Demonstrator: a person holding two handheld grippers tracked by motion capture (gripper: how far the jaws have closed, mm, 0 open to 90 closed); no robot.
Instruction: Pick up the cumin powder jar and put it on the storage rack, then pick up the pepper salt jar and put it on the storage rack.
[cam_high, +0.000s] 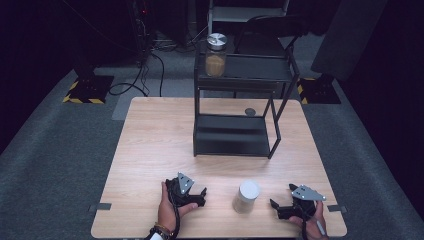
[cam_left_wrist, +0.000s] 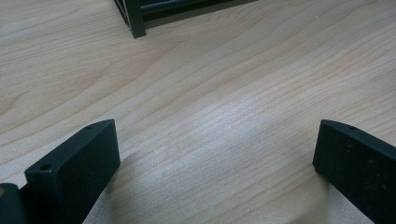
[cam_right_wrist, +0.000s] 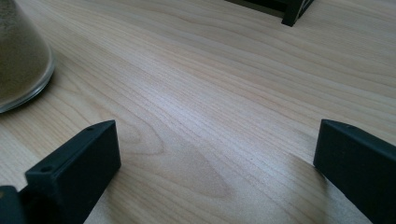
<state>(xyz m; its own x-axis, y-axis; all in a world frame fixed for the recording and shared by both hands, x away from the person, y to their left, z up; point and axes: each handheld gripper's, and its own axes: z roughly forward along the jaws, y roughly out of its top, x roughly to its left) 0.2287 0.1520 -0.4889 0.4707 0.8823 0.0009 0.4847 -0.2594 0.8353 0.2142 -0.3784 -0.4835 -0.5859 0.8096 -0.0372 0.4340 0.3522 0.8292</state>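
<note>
A pale wooden table (cam_high: 150, 145) with fine straight grain stands on grey carpet in a dark room; cables trail across the floor beyond the table's far edge, and yellow-and-black striped stand bases sit out past its two far corners. Taking the white-lidded jar (cam_high: 246, 196) near the front edge as the landmark: to its left, near but apart from it, the left gripper (cam_high: 200, 196) rests low over the wood in the person's hand, jaws spread wide with bare table between them. The jar itself stands upright, a clear glass body with a round white lid, filled with fine sandy-tan powder; in the right gripper view its rounded base rests on the wood at the left edge. Behind the jar, toward the far edge, stands a black two-tier metal rack (cam_high: 240, 135), and on the rack's top shelf sits a silver-lidded jar (cam_high: 216, 55) of brown contents. To the landmark jar's right, near but not touching, the right gripper (cam_high: 276, 209) has its jaws spread wide over empty wood.
</note>
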